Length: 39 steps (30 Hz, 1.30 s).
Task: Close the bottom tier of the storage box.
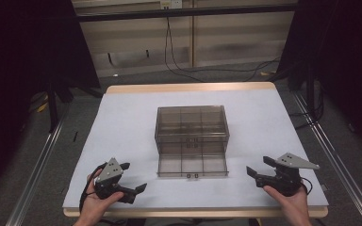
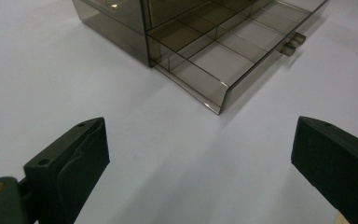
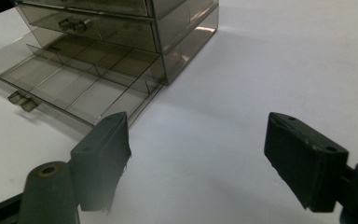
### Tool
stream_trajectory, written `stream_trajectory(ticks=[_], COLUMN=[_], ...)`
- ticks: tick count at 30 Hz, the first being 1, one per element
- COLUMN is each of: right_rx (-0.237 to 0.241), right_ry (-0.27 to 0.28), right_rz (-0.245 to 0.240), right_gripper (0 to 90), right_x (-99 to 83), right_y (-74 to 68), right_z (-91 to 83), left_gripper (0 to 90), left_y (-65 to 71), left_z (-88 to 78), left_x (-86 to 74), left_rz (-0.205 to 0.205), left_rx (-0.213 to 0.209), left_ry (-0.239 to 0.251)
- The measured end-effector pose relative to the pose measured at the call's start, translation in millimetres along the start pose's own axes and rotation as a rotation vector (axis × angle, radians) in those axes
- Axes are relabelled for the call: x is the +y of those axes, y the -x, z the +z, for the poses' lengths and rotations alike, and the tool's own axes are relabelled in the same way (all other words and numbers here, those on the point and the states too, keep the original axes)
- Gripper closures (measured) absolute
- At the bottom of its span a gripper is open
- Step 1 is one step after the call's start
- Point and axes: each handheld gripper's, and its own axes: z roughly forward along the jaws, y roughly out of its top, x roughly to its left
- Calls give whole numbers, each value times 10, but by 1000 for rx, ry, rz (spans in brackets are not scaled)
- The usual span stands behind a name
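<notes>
We are holding the left gripper [image 1: 133,178] and right gripper [image 1: 257,168] wide-jawed and empty over the white surface [image 1: 122,122], flanking the smoky transparent plastic drawer cabinet [image 1: 192,129], its bottom drawer [image 1: 192,165] standing open mid-surface in a dark room.

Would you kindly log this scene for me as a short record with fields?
Surface: white table top
Object: smoky transparent plastic drawer box, mid-table
Bottom drawer: pulled out toward the person, divided into compartments, looks empty
Upper drawer: closed
Left hand-held gripper: jaws open, nothing between them, near the table's front edge, left of the box
Right hand-held gripper: jaws open, nothing between them, right of the box
Contact: neither gripper touches the box
</notes>
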Motion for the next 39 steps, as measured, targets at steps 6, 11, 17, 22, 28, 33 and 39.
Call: stream_trajectory(ticks=[6,11,17,22,28,33,39], right_rx=[1,7,25,29,37,46,48], right_ry=[11,12,-5,-14,-22,-22,-26], right_rz=[6,15,10,16,14,19,19], right_gripper=[253,253,253,257,259,257,254], right_x=[5,4,3,1,8,8,12], right_y=[-17,-34,-80,-96,-117,-118,-132], right_z=[-45,-57,-30,-19,2,-3,9], left_gripper=[49,47,55,54,93,136,136], left_y=[32,40,86,119,165,247,340], left_z=[16,19,45,66,85,133,177], left_x=[-3,12,52,89,132,204,302], left_rz=[12,-5,-32,-47,-36,28,51], left_rx=[-12,-3,-25,-107,-137,-172,-225], left_ry=[9,32,39,72,59,35,60])
